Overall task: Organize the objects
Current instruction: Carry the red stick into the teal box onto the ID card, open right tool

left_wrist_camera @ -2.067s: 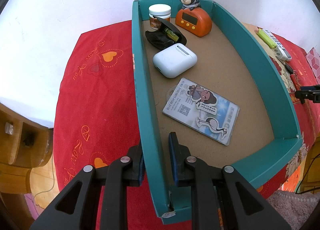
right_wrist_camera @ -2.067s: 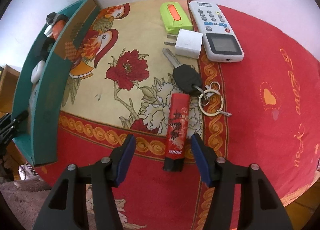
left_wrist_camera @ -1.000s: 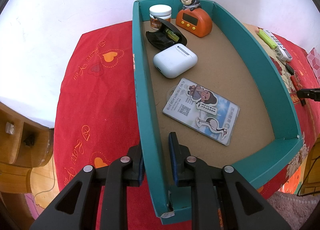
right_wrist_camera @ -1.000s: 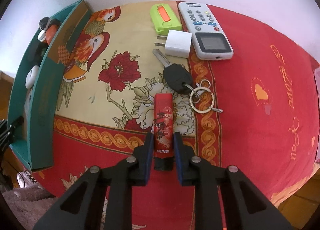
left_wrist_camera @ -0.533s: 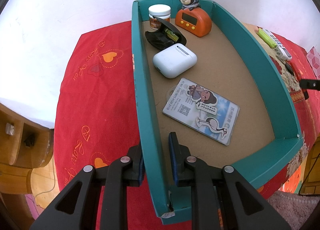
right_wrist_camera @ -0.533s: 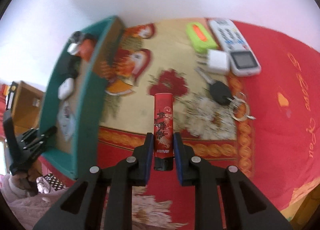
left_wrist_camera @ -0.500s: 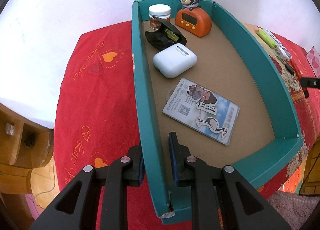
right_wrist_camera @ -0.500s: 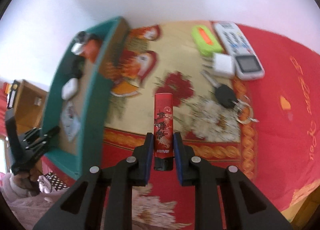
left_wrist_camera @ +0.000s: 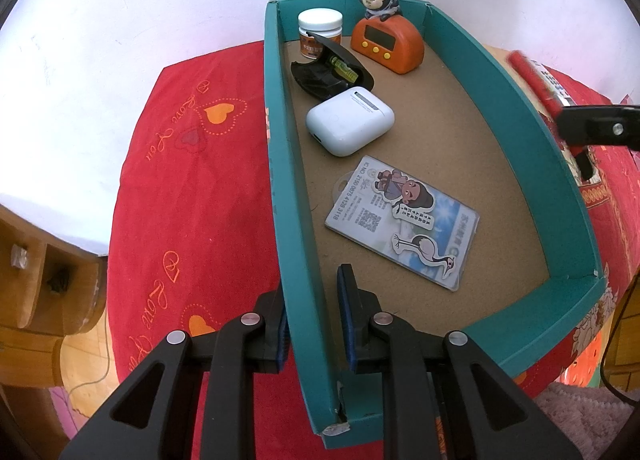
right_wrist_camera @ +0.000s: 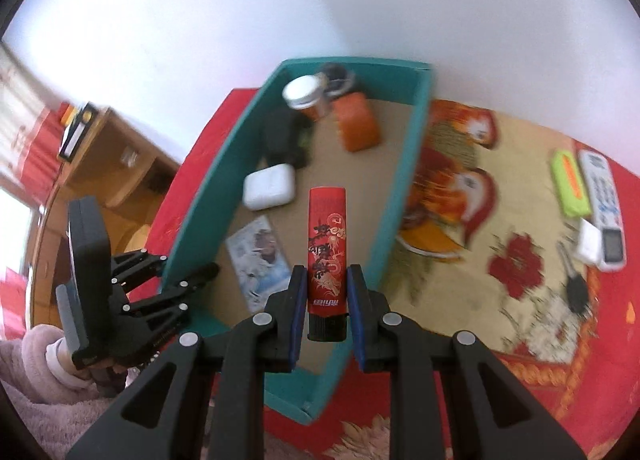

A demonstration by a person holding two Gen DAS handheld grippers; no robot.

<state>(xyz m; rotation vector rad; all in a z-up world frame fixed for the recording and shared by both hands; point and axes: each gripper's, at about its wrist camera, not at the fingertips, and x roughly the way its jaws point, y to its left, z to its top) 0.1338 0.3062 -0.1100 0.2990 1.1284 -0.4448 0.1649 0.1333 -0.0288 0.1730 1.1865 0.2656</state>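
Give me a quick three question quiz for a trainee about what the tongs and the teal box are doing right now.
1. True or false: the right tongs are shut on the red lighter.
2. What do the left tongs grip? A) the white earbud case B) the wall of the teal box C) the card
3. Fill in: the orange timer sits at the box's ___ end, beside the white-lidded jar.

Key: 1 true; 2 B; 3 far.
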